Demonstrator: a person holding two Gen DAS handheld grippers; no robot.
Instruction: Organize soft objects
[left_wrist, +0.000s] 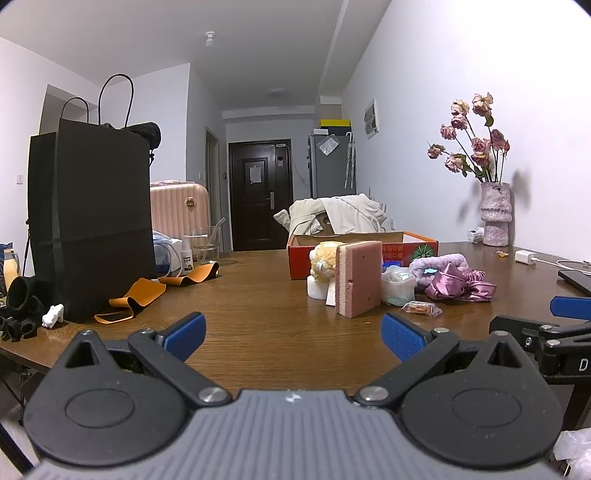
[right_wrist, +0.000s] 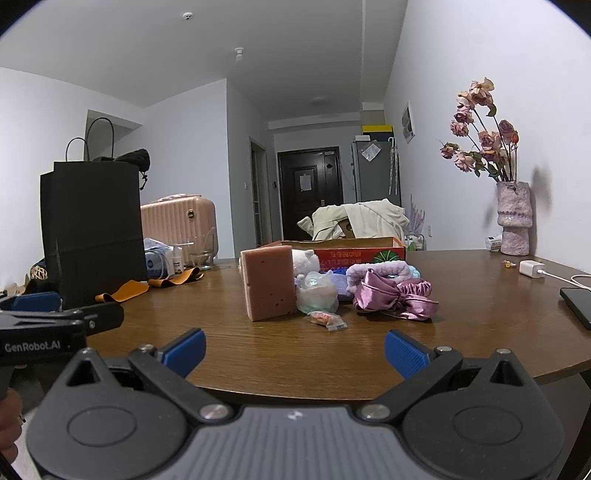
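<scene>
Hovering at the near edge of the desk (left_wrist: 258, 295), you hold both jaws wide and empty; nothing is picked yet. Next, reach for the pink sponge (left_wrist: 360, 278), standing on edge mid-desk just before the red box (left_wrist: 354, 245), long axis upright, broad face toward you, beside the purple hair bands (right_wrist: 391, 293)
</scene>
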